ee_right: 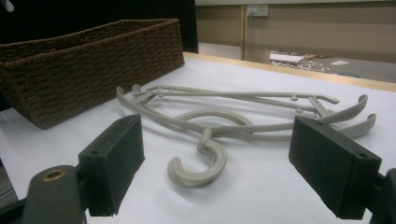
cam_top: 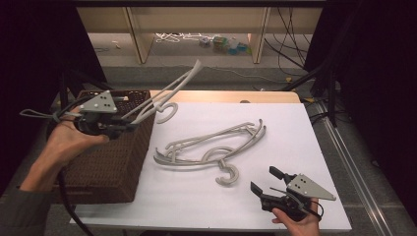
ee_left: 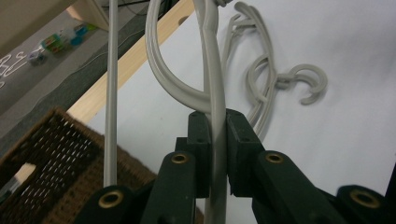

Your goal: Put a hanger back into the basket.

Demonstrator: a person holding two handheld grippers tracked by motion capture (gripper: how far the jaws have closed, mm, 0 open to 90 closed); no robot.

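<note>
What I can't make out from here

My left gripper (ee_left: 218, 154) hides the stretch of the held hanger (ee_left: 212, 70) between its pads, and the frame's top cuts off that hanger's far end. The wicker basket (cam_top: 110, 162) runs past my left forearm, its inside unseen; the floor clutter (cam_top: 223, 44) is too small to name.

The high view looks forward and down from above the person's side onto the white table (cam_top: 295, 128). The left gripper view rides close above the woven basket (ee_left: 51, 158), facing toward two o'clock. The right gripper view sits low, facing eleven o'clock. All three share the grey hangers lying on the table (cam_top: 211, 147) (ee_left: 266, 74) (ee_right: 243, 116).
</note>
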